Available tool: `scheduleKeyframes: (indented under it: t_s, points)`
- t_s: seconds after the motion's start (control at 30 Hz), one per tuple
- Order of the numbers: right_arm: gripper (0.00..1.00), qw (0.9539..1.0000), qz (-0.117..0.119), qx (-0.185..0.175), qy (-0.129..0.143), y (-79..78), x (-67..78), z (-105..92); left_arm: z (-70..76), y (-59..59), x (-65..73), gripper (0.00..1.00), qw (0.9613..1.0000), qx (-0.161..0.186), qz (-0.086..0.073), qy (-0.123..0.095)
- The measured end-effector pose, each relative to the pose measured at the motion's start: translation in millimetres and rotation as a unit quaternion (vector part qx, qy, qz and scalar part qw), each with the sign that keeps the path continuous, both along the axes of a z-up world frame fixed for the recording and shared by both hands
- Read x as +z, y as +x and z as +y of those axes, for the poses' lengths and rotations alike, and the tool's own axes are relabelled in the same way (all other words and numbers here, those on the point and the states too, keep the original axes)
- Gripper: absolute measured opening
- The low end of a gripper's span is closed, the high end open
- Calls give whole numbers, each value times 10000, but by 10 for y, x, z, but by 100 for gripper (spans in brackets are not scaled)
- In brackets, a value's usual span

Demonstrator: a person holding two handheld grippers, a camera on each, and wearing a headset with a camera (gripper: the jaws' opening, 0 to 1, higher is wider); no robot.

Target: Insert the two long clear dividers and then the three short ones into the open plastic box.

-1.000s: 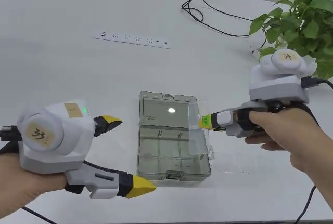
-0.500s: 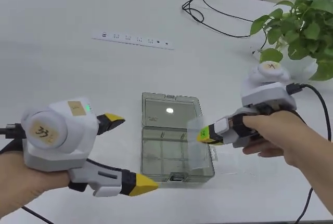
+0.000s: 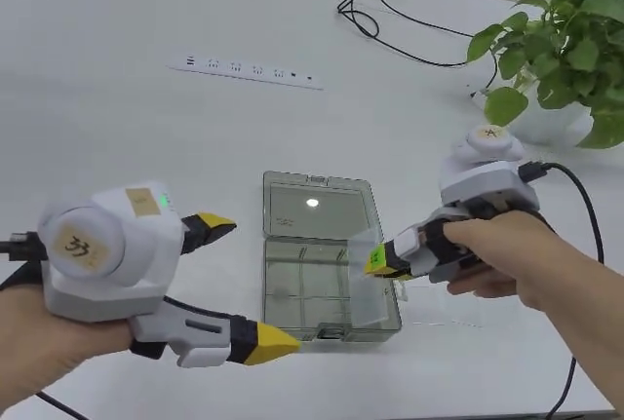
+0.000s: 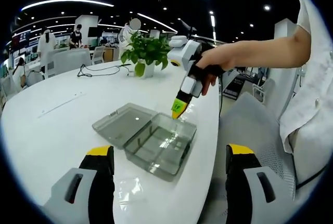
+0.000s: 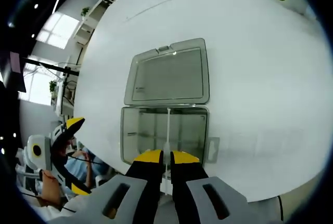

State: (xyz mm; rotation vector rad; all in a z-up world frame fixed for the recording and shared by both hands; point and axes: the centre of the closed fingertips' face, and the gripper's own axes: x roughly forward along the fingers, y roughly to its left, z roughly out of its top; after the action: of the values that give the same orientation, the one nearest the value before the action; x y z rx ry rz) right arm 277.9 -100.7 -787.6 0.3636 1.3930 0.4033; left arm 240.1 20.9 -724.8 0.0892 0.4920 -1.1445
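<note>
Right then, my right gripper (image 3: 375, 262) was clenched on a thin clear plastic divider sheet (image 3: 363, 288), its yellow-tipped jaws pinching one edge. That sheet stood on edge over the tray half of the smoky-grey see-through plastic box (image 3: 292, 288), towards the tray's right side in the head view. In the right gripper view it showed as a fine pale line (image 5: 167, 130) running from my jaws to the tray's far wall. Whether its lower edge touched the tray floor, I could not tell. The box lay open on the white table (image 3: 146, 128), its lid folded flat on the side away from me.

My left gripper (image 3: 256, 284) hung just left of the box with its jaws spread wide and nothing between them; in the left gripper view the box sat ahead, between the two yellow tips. A few faint clear pieces (image 3: 444, 321) lay on the table just right of the box. Farther back were a white power strip (image 3: 249, 71), a looped black cable (image 3: 390, 35) and a green leafy plant (image 3: 565, 40).
</note>
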Motion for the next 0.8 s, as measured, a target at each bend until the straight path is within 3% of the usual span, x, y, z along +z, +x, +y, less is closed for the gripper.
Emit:
scheduleKeyframes:
  t_s: [0.3,0.8]
  points:
    - [7,9999,74,18,-110,-47,-76,7,-2,10,-22,90,10000,4,35,-18]
    - [7,9998,-12,-41,-192,-13,-132,-10,-34,4,-9,89,9999,19,80,-67]
